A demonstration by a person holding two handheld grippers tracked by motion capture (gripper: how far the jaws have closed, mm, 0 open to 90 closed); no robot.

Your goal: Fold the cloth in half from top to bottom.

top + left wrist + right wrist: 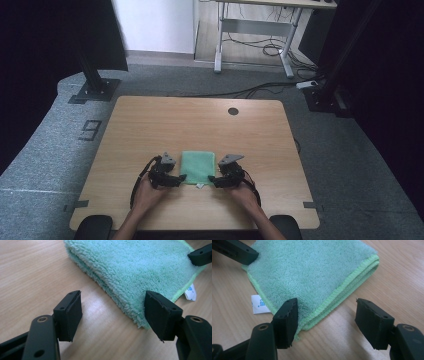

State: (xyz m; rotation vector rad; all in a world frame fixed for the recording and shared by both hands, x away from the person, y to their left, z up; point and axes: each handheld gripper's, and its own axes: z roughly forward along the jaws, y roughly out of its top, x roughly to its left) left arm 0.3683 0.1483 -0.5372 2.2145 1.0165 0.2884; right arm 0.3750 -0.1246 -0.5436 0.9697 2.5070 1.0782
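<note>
A folded green cloth (pixel 197 167) lies flat on the wooden surface (pixel 200 125), toward the person's edge and roughly midway between its two sides. The cloth is fluffy, folded into layers, with a stitched light-green hem along one side and a small white label (pixel 259 304) sticking out from under its near edge.

The left claw (pixel 113 312) sits at the cloth's near left corner. Its jaws stand apart, nothing pressed between them: one pad is over bare wood just beside the cloth, the other hangs at the cloth's folded corner, and whether it touches the pile cannot be told.

The right claw (pixel 326 317) sits at the cloth's near right corner, also with its jaws spread. One pad is over the hemmed corner, the other over bare wood beside the hem; no pinch on the fabric is visible.

In the high view both hands come in from the bottom, the left hand (pixel 148 194) and right hand (pixel 242 194) flanking the cloth.
</note>
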